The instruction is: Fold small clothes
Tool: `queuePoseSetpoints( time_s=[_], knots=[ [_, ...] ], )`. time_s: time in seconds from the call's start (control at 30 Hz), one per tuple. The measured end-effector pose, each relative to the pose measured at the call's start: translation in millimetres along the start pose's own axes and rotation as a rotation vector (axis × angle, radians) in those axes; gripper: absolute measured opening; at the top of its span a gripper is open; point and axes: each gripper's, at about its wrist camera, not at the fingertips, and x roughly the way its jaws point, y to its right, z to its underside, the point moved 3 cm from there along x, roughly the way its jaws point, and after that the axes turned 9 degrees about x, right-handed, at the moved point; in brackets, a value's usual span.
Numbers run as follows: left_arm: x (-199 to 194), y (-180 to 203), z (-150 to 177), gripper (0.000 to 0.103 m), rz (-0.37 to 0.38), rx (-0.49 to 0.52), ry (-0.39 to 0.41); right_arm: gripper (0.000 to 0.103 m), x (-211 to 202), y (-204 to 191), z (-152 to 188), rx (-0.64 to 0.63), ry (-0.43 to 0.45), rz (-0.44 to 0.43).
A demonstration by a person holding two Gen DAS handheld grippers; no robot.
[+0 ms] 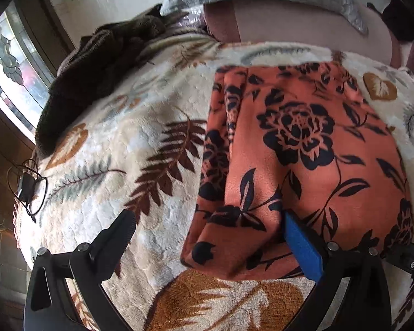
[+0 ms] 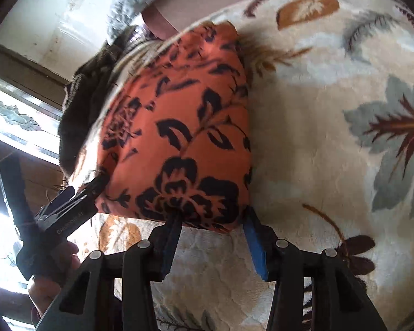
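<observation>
1. While both wrist views are rolling, one orange floral cloth (image 1: 295,151) is lying folded on the leaf-print blanket (image 1: 140,127), long axis running away from the cameras.
2. One left gripper (image 1: 207,234) is spreading wide, released, its blue-padded finger touching the cloth's near edge.
3. One right gripper (image 2: 211,227) is gaping at the cloth's (image 2: 179,127) near corner, gripping nothing.
4. One dark knit garment (image 1: 96,77) is sitting left of the cloth.

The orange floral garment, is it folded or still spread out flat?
Folded. The orange floral garment lies as a compact rectangle on the leaf-print blanket, with doubled layers along its left edge.
</observation>
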Motion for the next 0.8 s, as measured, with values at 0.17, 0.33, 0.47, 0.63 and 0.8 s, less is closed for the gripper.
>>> queuePoseSetpoints(
  time_s=[0.17, 0.33, 0.47, 0.63, 0.8],
  knots=[
    [-7, 6, -8, 0.103, -0.058, 0.018, 0.050, 0.050, -13, -6, -3, -0.022, 0.044, -0.019],
    [-34, 0, -16, 0.103, -0.049, -0.033, 0.162, 0.050, -45, -9, -9, -0.048, 0.185, 0.015],
    [-48, -11, -26, 0.103, -0.067, -0.068, 0.243, 0.050, -71, -16, -18, -0.071, 0.336, 0.023],
    [-11, -12, -24, 0.103, -0.064, -0.088, 0.092, 0.050, -64, -26, -38, -0.060, 0.322, -0.078],
    [7, -7, -20, 0.103, -0.065, -0.071, 0.038, 0.050, -20, -27, -40, 0.014, 0.142, -0.120]
  ],
)
